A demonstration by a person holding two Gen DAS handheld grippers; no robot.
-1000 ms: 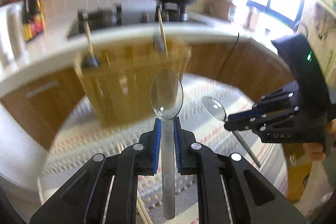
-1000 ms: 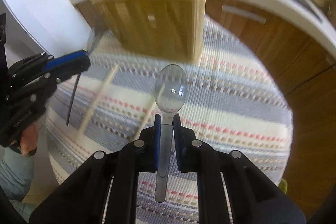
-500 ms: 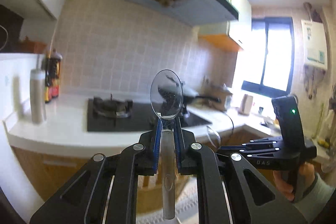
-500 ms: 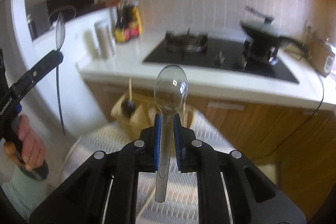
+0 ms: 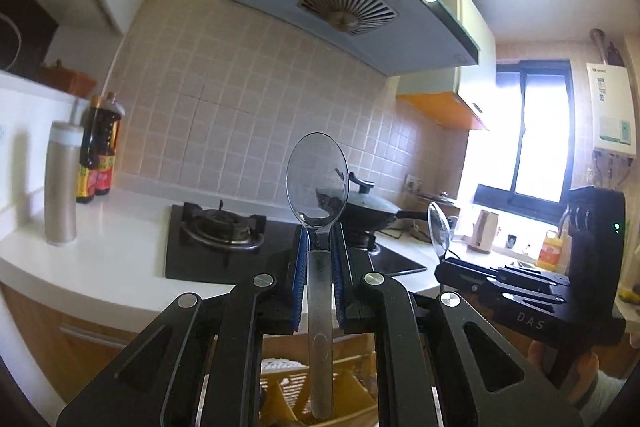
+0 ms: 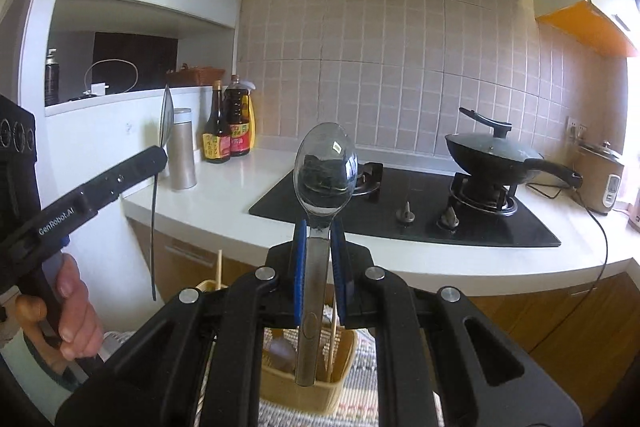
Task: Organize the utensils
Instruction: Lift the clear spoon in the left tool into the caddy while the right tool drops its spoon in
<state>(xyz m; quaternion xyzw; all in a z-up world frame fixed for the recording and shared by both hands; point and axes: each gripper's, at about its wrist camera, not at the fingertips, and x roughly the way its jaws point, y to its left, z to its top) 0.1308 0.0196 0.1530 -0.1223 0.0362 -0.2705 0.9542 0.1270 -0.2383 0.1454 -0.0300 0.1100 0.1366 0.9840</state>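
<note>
Left gripper: clenched on a spoon by the neck; bowl up above the blue pads, handle hanging down behind them.
Right gripper: clenched on a second spoon, gripped the same way, bowl up.
Spoons against the hob: both are held in the air in front of it, above the counter's edge, touching neither.
Caddy: tan, well below the hob, on a striped mat; chopsticks stand in it.
Wok: lidded, on the hob's right burner.
Bottles: left of the hob, by the wall, beside a steel flask.
Hand: wraps the left gripper's handle, left of the hob in the right wrist view.
</note>
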